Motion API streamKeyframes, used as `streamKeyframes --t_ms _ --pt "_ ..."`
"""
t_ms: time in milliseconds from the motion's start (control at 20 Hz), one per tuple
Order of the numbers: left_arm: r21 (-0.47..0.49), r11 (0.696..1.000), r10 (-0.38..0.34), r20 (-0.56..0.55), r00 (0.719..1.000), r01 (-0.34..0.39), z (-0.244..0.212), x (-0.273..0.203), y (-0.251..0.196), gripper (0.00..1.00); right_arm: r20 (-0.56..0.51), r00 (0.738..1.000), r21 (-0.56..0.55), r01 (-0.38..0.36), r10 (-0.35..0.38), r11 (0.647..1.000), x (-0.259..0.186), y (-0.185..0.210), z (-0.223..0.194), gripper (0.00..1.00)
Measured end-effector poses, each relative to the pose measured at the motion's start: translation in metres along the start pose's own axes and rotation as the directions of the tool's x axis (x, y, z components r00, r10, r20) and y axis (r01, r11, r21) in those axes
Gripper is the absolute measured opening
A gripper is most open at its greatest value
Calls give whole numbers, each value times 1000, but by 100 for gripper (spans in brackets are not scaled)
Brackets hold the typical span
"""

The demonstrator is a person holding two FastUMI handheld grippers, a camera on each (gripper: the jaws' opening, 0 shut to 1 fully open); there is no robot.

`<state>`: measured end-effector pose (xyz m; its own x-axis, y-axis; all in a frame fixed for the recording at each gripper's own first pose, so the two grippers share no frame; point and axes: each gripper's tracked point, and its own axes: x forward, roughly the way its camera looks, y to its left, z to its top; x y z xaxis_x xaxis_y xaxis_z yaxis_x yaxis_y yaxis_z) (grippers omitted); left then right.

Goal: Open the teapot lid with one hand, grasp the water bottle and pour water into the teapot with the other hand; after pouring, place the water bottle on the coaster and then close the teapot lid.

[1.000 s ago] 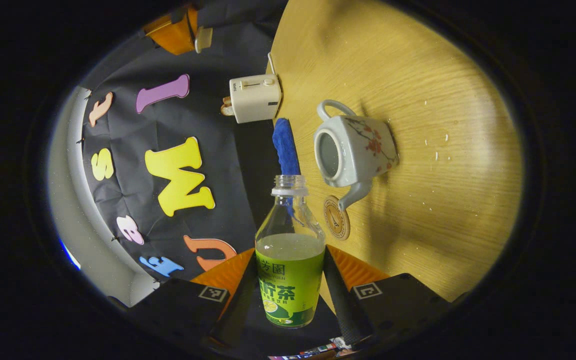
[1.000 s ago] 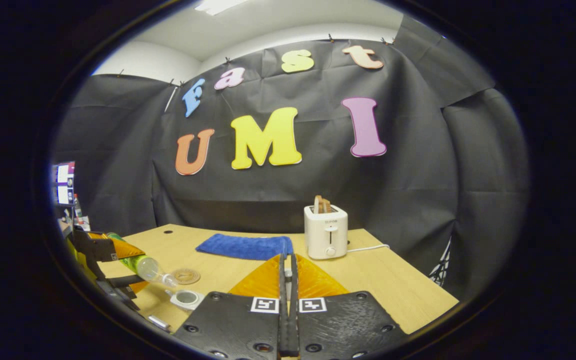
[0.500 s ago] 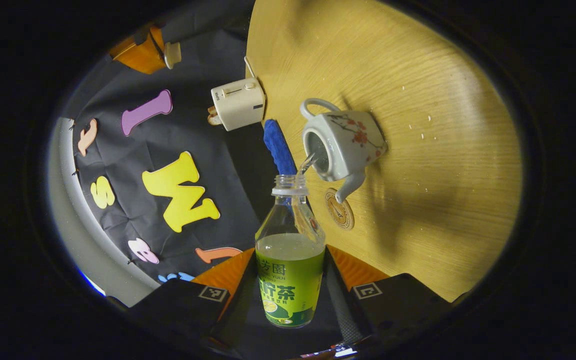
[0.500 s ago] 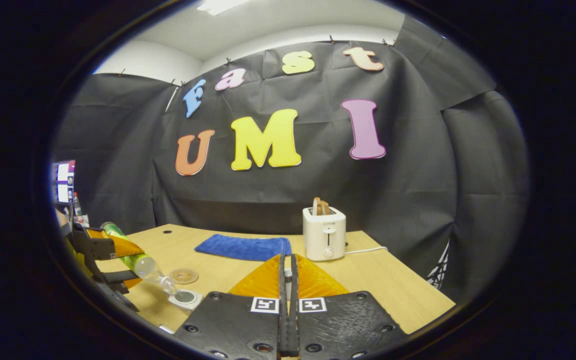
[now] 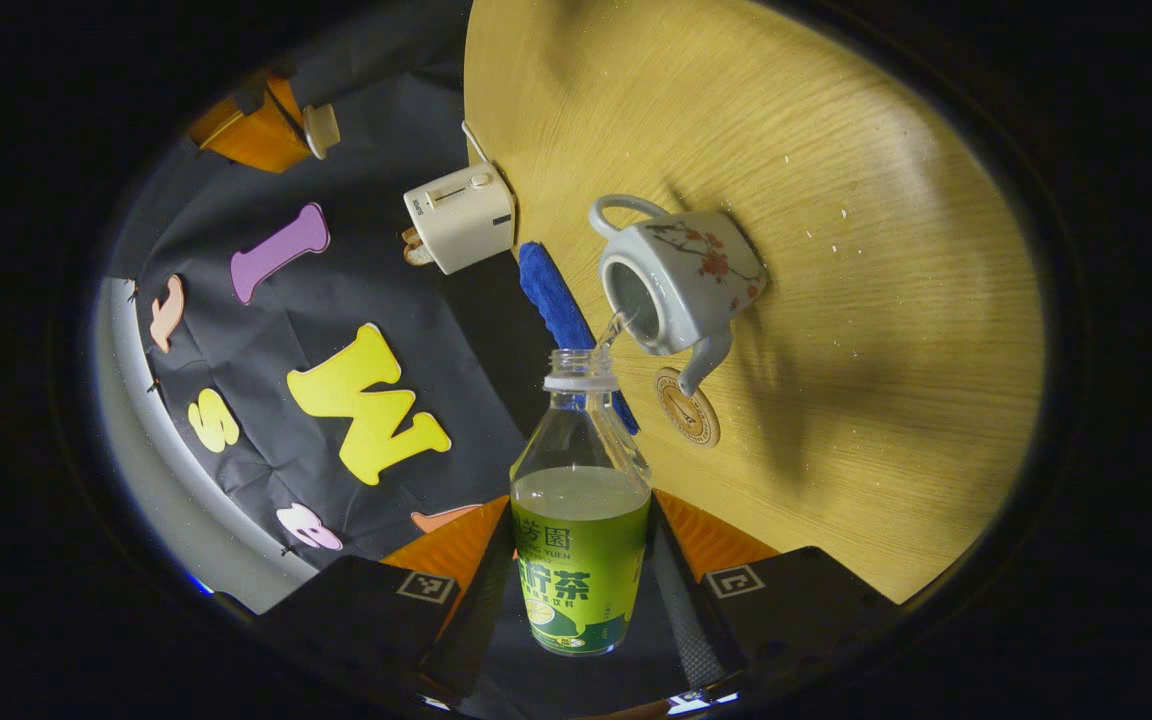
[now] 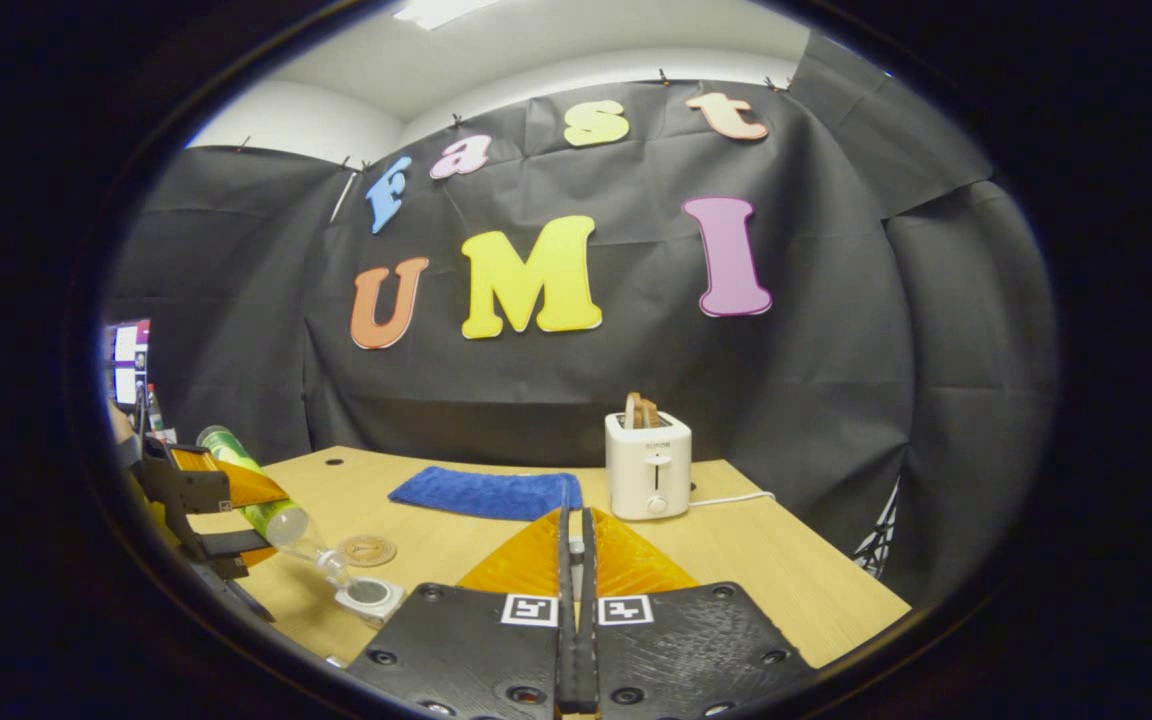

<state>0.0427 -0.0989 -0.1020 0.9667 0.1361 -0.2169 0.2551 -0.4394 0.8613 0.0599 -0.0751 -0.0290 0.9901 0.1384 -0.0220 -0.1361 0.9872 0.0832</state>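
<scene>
Jaws clamp the water bottle (image 5: 578,520) over the teapot (image 5: 678,281).

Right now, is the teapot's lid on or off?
Off. In the left gripper view the teapot shows an open round mouth, and a thin stream runs into it from the water bottle held tipped by the left gripper.

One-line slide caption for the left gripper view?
Left gripper tips the water bottle, pouring a thin stream into the open teapot beside the coaster.
</scene>
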Motion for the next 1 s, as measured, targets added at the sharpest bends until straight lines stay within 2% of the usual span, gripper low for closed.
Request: streamKeyframes --t_ms 250,550,650,700,1000 --pt "62 998 15 -6 1000 -15 2 -3 4 76 2 1000 -2 -1 1 1000 -1 -1 1 0" --pt "86 996 13 -8 1000 -13 1 -2 5 76 3 1000 -3 -7 7 1000 -2 0 2 0" --pt "93 995 27 -6 1000 -27 2 -1 9 73 3 1000 -4 -9 10 1000 -2 0 2 0" --pt "91 995 32 -4 999 -31 3 -1 9 76 2 1000 -5 -10 10 1000 -1 0 1 0" --pt "86 995 52 6 999 -53 3 0 14 76 -1 1000 -5 -10 10 1000 0 0 0 0"
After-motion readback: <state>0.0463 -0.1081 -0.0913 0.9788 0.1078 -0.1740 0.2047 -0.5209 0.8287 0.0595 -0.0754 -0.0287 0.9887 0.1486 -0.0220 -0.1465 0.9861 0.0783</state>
